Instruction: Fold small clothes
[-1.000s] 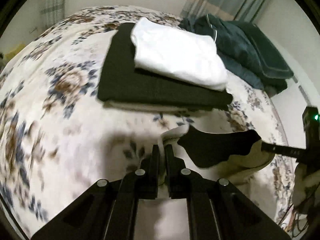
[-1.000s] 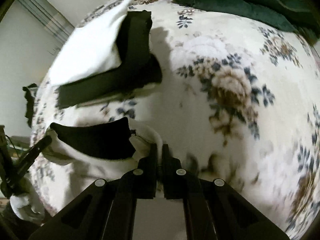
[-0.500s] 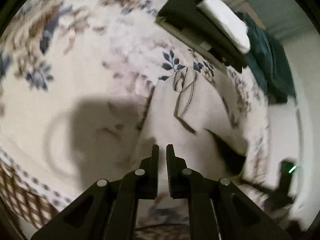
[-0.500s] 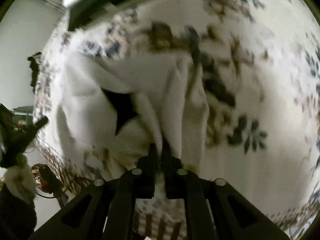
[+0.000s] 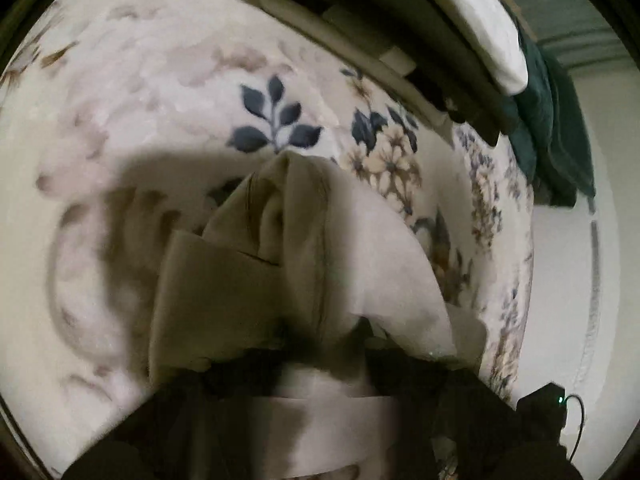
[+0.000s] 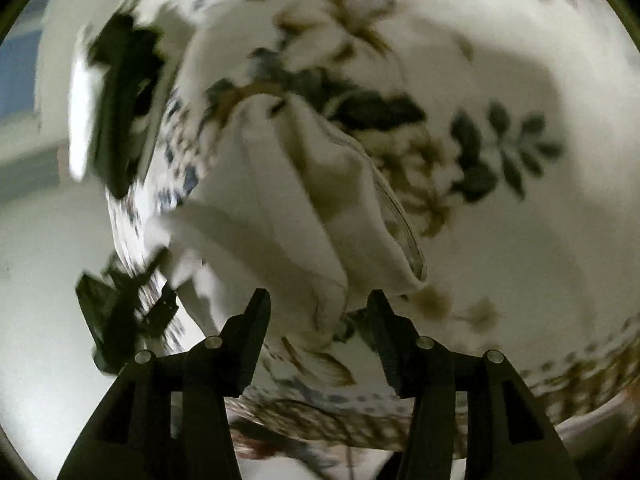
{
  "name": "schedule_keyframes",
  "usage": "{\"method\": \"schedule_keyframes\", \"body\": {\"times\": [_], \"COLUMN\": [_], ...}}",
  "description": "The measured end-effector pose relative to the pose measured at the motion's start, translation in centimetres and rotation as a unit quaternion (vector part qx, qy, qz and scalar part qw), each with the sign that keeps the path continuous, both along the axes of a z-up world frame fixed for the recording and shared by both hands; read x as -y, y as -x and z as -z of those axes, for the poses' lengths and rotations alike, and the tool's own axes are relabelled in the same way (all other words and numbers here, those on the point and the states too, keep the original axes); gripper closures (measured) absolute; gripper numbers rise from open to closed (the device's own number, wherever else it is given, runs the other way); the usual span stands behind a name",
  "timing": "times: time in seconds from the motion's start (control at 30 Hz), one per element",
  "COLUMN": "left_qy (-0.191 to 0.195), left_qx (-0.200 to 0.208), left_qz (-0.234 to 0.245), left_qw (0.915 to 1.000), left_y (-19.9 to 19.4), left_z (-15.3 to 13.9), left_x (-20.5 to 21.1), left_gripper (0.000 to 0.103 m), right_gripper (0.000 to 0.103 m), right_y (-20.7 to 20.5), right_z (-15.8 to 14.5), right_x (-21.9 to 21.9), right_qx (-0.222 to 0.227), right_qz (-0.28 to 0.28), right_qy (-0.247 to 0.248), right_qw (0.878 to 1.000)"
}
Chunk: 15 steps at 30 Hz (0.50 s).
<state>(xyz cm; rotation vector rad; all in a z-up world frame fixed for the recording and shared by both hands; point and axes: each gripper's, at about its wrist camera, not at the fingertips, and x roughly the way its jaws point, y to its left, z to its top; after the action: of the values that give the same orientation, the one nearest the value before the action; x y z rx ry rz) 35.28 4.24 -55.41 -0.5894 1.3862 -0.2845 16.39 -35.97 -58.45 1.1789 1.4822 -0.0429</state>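
The small cream cloth garment point(image 5: 288, 264) lies bunched on the floral fleece bed blanket point(image 5: 132, 92). Only the left wrist view shows the stack of folded dark and white clothes point(image 5: 460, 36) beyond the garment, with a dark green garment point(image 5: 556, 128) beside it; there the left claw point(image 5: 324, 368) is blurred and shadowed, so I cannot tell its state. The right view shows the right claw point(image 6: 318, 312) spread wide, empty, just short of the garment's point(image 6: 288, 208) near edge
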Motion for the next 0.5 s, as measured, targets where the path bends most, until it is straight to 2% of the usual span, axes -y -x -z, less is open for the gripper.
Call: {"method": "schedule_keyframes", "body": {"times": [0.07,0.1,0.13,0.2,0.33,0.43,0.5], "left_qy": [0.002,0.006,0.010,0.021,0.050,0.064,0.055], "left_qx": [0.024,0.032,0.038,0.044,0.033,0.009,-0.003], "left_qz": [-0.008,-0.011,-0.017,-0.034,-0.057,-0.064,-0.062], "left_qw": [0.9997,0.9994,0.9991,0.9982,0.9966,0.9959,0.9966], "left_y": [0.7,1.1,1.5,2.5,5.1,7.0,8.5], "left_z": [-1.4,-2.2,-3.0,-4.5,-6.5,-6.3,-5.6], "left_x": [-0.4,-0.8,-1.4,-2.6,-5.2,-6.1,-6.5], "left_gripper": [0.097,0.097,0.097,0.097,0.097,0.097,0.097], "right_gripper": [0.050,0.058,0.079,0.091,0.095,0.095,0.095], "right_y": [0.2,0.4,0.5,0.4,-0.2,-0.7,-0.7], "right_z": [0.7,0.6,0.3,-0.9,-3.0,-3.7,-3.8], "right_x": [0.0,0.0,-0.1,-0.3,-0.2,0.2,0.7], "right_qx": [-0.003,0.002,0.004,0.015,0.031,0.026,0.017], "right_qz": [0.031,0.045,0.049,0.038,0.018,0.002,-0.007], "right_qy": [-0.026,-0.028,-0.017,0.012,0.036,0.044,0.056], "right_qw": [0.999,0.999,0.999,0.999,0.999,0.999,0.998]}}
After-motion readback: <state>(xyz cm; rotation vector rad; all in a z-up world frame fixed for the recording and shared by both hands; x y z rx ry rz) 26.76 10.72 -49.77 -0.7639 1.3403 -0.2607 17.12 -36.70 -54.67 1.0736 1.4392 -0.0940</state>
